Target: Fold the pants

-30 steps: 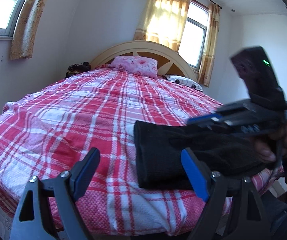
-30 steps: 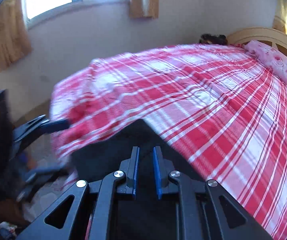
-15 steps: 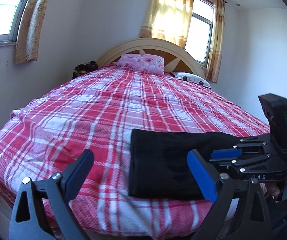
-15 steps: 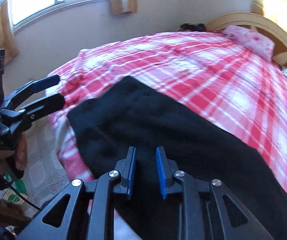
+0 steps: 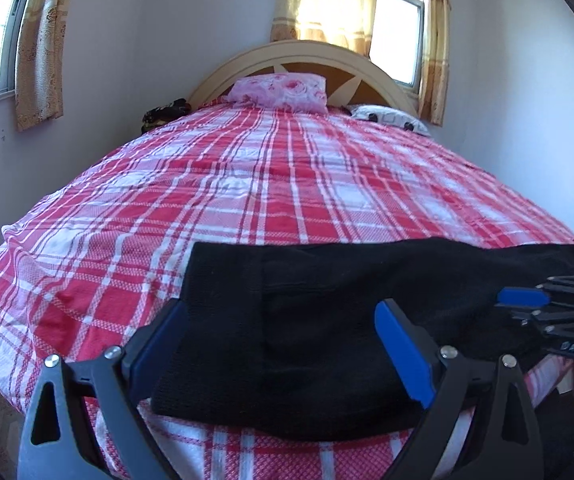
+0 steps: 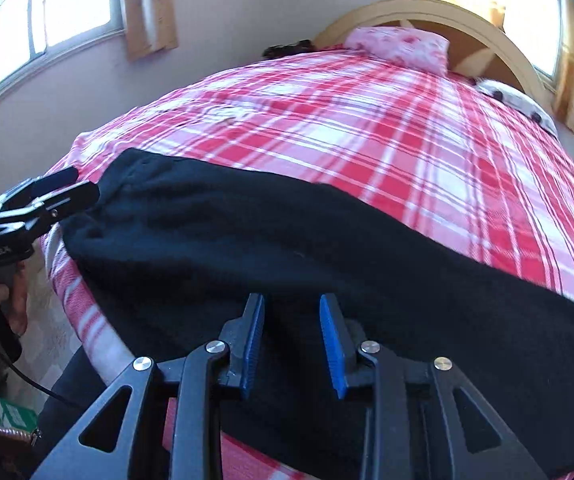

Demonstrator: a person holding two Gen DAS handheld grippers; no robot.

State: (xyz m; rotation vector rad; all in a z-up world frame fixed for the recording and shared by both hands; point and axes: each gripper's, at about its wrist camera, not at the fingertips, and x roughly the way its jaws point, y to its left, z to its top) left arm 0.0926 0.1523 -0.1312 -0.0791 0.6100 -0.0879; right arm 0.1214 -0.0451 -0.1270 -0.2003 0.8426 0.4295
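Black pants (image 5: pixel 319 320) lie folded in a long strip across the near edge of the bed, also in the right wrist view (image 6: pixel 287 240). My left gripper (image 5: pixel 283 344) is wide open just over the pants' left end, holding nothing. My right gripper (image 6: pixel 292 344) hovers over the pants' right part with its blue pads (image 6: pixel 333 340) a small gap apart and nothing between them. It also shows at the right edge of the left wrist view (image 5: pixel 527 300). The left gripper appears at the left of the right wrist view (image 6: pixel 75 188), by the pants' end.
The bed (image 5: pixel 287 184) has a red and white plaid cover. A pink pillow (image 5: pixel 283 90) and a white spotted pillow (image 5: pixel 391 118) lie by the headboard (image 5: pixel 307 56). A dark bundle (image 5: pixel 165 114) sits at the far left corner. Walls and curtained windows surround the bed.
The right gripper lowered the pants flat onto the bed and its jaws parted slightly, letting the cloth go. The left gripper moved in closer over the pants' left end.
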